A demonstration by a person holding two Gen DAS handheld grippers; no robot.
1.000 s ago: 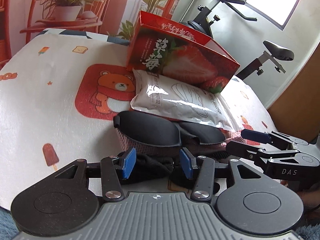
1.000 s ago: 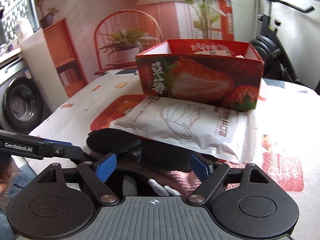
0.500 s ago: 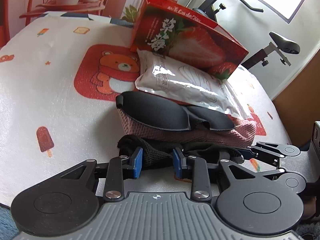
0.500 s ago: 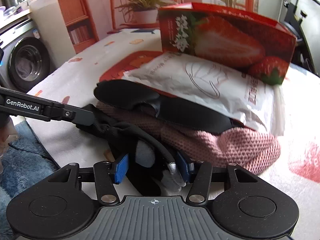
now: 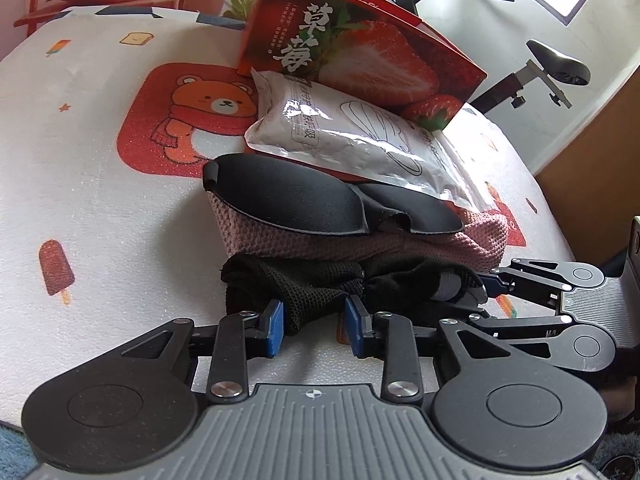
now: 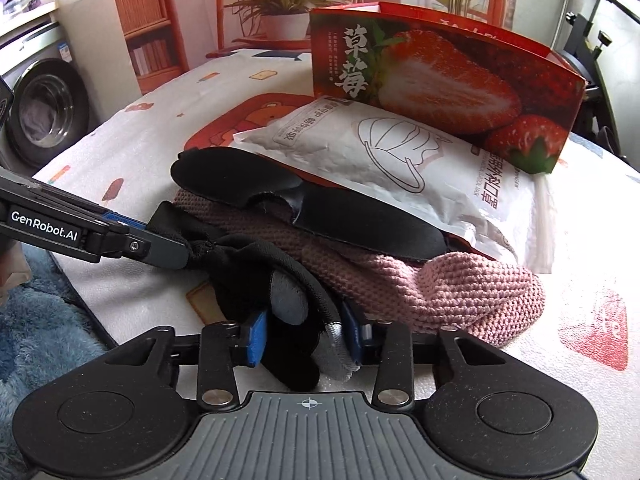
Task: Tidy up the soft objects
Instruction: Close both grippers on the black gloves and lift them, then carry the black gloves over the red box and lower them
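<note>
"GenRobot.AI" on left gripper (image 6: 188, 254); "草莓" on box (image 6: 440, 80)

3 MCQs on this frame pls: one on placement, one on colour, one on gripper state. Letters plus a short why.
1. What lies on top of the knitted item?
A. sleep mask
B. strawberry box
C. nothing

2. What colour is the knitted item?
A. blue
B. pink
C. yellow

3. What is between the pads of the right hand-held gripper?
A. the white pouch
B. nothing
C. the black fabric item

Answers:
1 A: the black sleep mask rests across the knit, while the strawberry box stands behind on the table.
2 B: its weave is plainly pink in both views.
3 C: the black fabric item fills the gap, its jaws having just been closing on it; the white pouch lies farther back.
</note>
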